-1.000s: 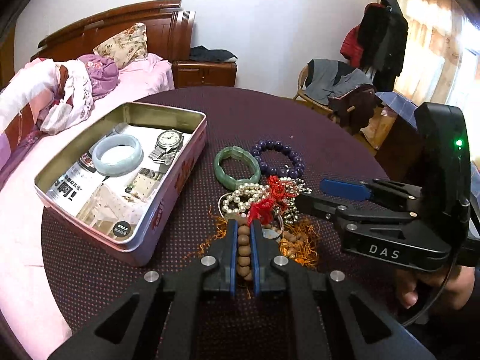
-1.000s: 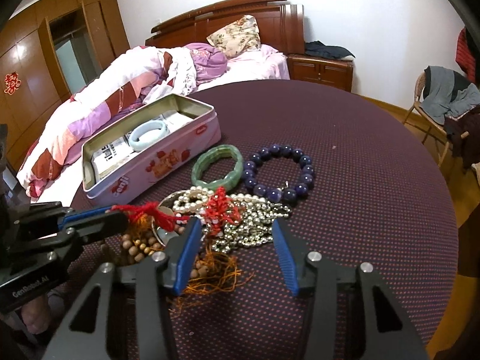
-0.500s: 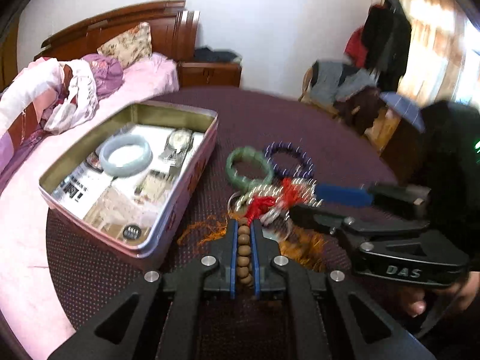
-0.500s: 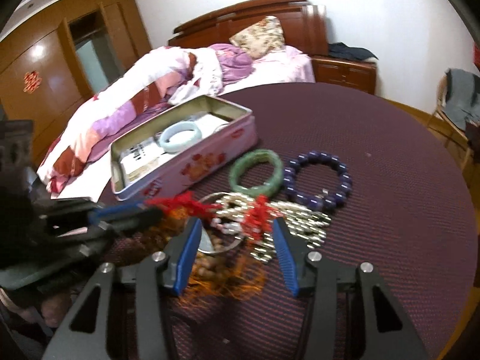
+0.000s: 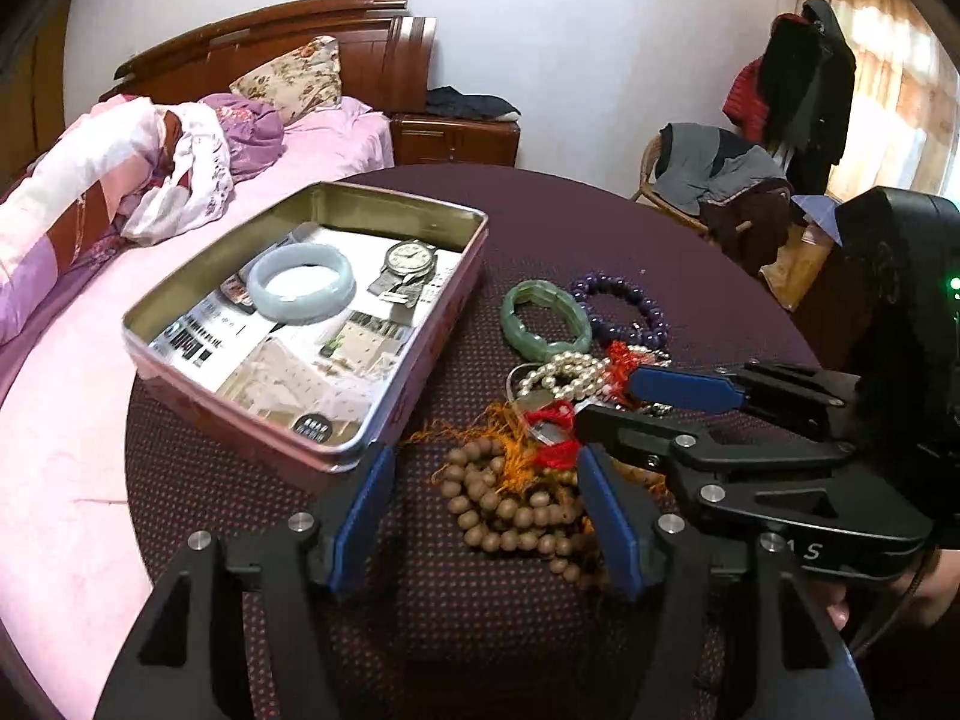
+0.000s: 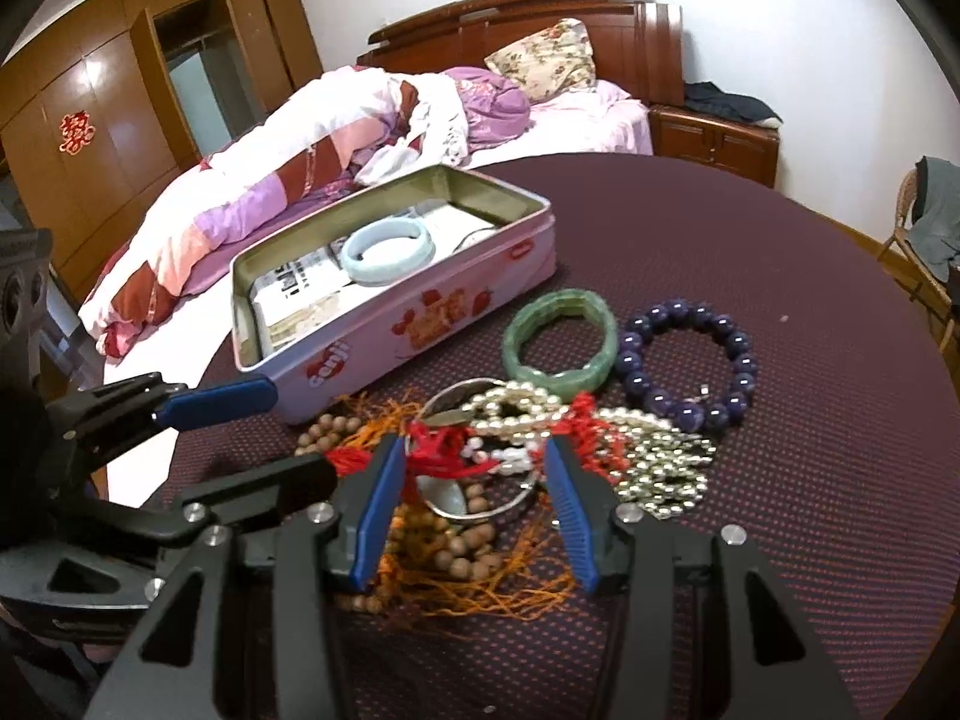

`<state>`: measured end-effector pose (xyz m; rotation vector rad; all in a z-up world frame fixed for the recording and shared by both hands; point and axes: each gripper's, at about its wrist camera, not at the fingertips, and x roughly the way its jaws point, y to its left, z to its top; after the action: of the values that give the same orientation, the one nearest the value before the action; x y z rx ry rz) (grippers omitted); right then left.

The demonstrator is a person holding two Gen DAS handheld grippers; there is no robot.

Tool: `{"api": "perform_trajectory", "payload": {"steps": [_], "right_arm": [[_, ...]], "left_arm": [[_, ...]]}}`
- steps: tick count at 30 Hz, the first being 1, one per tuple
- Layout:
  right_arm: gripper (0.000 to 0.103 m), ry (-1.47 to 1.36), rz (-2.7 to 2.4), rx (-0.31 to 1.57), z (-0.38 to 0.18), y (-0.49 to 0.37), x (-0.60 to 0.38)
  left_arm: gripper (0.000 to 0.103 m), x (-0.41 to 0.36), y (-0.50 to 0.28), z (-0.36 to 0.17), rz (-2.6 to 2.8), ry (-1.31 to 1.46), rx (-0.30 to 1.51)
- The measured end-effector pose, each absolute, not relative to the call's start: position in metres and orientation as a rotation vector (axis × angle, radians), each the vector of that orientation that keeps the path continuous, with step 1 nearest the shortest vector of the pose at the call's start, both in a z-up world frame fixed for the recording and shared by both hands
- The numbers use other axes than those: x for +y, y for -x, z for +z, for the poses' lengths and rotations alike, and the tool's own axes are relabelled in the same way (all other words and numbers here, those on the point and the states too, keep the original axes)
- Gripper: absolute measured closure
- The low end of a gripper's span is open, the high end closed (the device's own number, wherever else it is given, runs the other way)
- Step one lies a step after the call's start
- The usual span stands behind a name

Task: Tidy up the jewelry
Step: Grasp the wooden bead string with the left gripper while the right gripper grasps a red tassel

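Observation:
On the round purple table a string of wooden beads [image 5: 510,510] with orange tassels lies between the fingers of my left gripper [image 5: 485,456]. Its jaws are opening and do not touch the beads. My right gripper [image 6: 473,450] is open, straddling a red tassel [image 6: 438,450] and a pearl strand [image 6: 516,405] without pressing them. It comes in from the right in the left wrist view [image 5: 606,402]. Beyond lie a green bangle [image 6: 561,300] and a purple bead bracelet [image 6: 684,312]. The open tin [image 5: 396,195] holds a pale bangle [image 5: 300,282] and a watch [image 5: 408,261].
A silver bead chain [image 6: 666,456] sprawls at the right of the pile. A bed [image 6: 300,138] with pink bedding runs along the table's left side. A chair [image 5: 708,174] draped with clothes stands behind the table. A hand [image 5: 840,612] holds the right gripper.
The left gripper's jaws have parted and let go of the wooden beads, which now lie on the table. The right gripper has shifted left over the pile, still open.

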<state>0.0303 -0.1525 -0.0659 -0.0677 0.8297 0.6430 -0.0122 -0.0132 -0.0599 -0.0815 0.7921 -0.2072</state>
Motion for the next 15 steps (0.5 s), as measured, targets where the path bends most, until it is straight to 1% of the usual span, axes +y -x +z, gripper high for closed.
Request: {"api": "perform_trajectory", "payload": {"steps": [3,8,9,10,14,15], "right_arm": [[0.051,0.079,0.651,0.835,-0.068,-0.028,-0.148],[0.059,0.073,0.675,0.864,-0.072,-0.031,-0.142],[0.062,0.059,0.689,0.877,-0.074,-0.032,-0.141],[0.069,0.048,0.707,0.888,-0.076,-0.033,-0.141],[0.092,0.041,0.742,0.884,-0.076,-0.031,-0.138],[0.093,0.027,0.740,0.860,-0.073,-0.029,-0.140]], "left_arm": [[0.039,-0.012,0.015,-0.057,-0.194,0.071,0.771],[0.038,-0.012,0.016,-0.059,-0.180,0.062,0.764],[0.038,-0.012,0.016,-0.059,-0.177,0.060,0.763],[0.038,-0.011,0.016,-0.059,-0.176,0.058,0.763],[0.038,-0.013,0.018,-0.057,-0.177,0.047,0.755],[0.038,-0.012,0.019,-0.057,-0.178,0.045,0.751]]}}
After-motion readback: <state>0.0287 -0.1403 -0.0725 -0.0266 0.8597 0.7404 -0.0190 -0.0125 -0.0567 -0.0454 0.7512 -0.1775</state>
